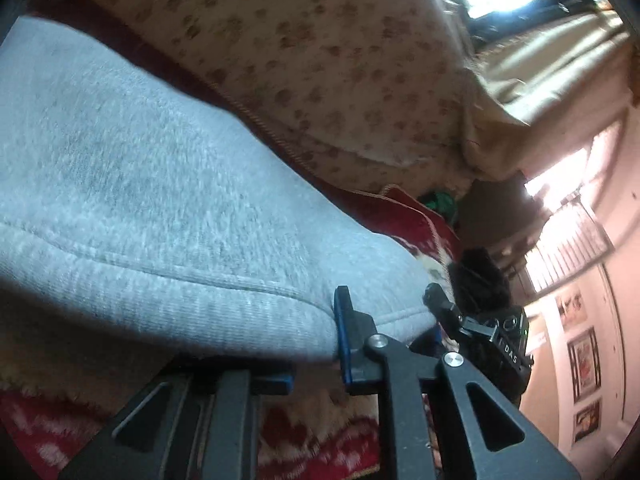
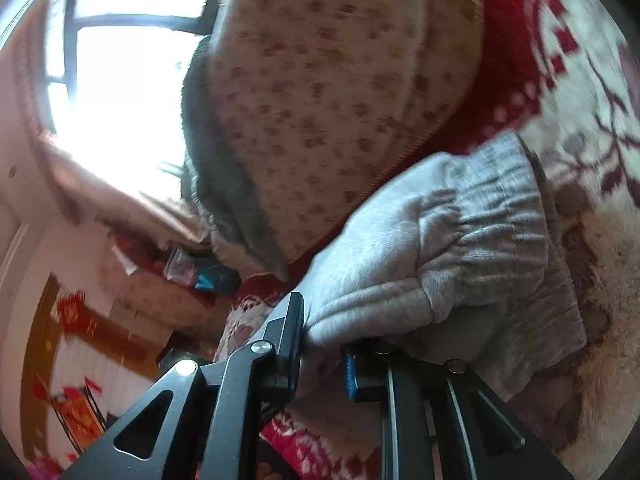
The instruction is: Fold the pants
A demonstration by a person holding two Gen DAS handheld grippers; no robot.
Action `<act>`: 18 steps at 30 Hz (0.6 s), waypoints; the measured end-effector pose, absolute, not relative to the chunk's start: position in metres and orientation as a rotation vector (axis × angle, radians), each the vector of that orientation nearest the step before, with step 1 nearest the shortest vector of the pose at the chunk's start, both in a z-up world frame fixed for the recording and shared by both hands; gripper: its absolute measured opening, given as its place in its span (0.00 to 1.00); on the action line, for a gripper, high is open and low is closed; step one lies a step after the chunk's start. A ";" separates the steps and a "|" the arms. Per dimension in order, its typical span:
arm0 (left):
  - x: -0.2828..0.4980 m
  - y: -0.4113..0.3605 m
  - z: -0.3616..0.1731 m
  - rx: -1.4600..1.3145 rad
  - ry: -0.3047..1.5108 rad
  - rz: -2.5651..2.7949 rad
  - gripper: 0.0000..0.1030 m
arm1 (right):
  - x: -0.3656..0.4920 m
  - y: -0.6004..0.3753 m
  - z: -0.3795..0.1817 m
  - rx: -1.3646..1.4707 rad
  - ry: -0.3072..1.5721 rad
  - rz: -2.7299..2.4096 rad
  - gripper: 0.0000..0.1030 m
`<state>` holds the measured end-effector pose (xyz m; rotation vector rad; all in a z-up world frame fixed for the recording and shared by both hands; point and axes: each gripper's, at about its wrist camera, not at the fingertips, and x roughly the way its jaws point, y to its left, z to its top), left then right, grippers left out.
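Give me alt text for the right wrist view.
The right gripper is shut on the gathered waistband of the grey pants, above a red and cream patterned blanket. A floral quilt and a bright window lie behind.

"DAS" on the black device [image 1: 510, 346]

Left tongs [image 1: 316, 344] and right tongs [image 2: 322, 344] both clamped shut on grey cloth.

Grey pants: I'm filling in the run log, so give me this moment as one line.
stage: grasp | left tool: shut on grey pants ribbed edge | right tool: shut on grey pants near elastic band | surface: red patterned blanket
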<state>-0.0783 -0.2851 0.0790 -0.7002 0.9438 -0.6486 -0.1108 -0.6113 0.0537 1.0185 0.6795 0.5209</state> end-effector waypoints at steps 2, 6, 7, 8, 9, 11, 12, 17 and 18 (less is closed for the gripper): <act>-0.087 -0.282 0.085 -0.682 0.942 -0.665 0.15 | -0.121 -0.607 0.065 0.984 0.678 0.540 0.18; -0.107 -0.283 0.078 -0.618 0.969 -0.681 0.15 | -0.145 -0.598 0.072 0.946 0.701 0.555 0.18; -0.110 -0.285 0.071 -0.605 0.988 -0.679 0.15 | -0.149 -0.597 0.070 0.946 0.707 0.552 0.18; -0.110 -0.288 0.062 -0.602 1.013 -0.669 0.15 | -0.153 -0.597 0.067 0.944 0.719 0.546 0.18; -0.108 -0.289 0.050 -0.618 1.045 -0.659 0.15 | -0.156 -0.597 0.061 0.944 0.734 0.538 0.18; -0.106 -0.290 0.036 -0.637 1.074 -0.642 0.15 | -0.158 -0.598 0.042 0.963 0.782 0.499 0.18; -0.104 -0.291 0.031 -0.639 1.077 -0.634 0.15 | -0.158 -0.600 0.030 0.979 0.807 0.473 0.18; -0.108 -0.300 0.039 -0.507 1.034 -0.641 0.31 | -0.157 -0.610 0.000 1.018 0.909 0.369 0.21; -0.112 -0.300 0.044 -0.468 1.016 -0.632 0.50 | -0.158 -0.613 0.002 1.013 0.913 0.356 0.24</act>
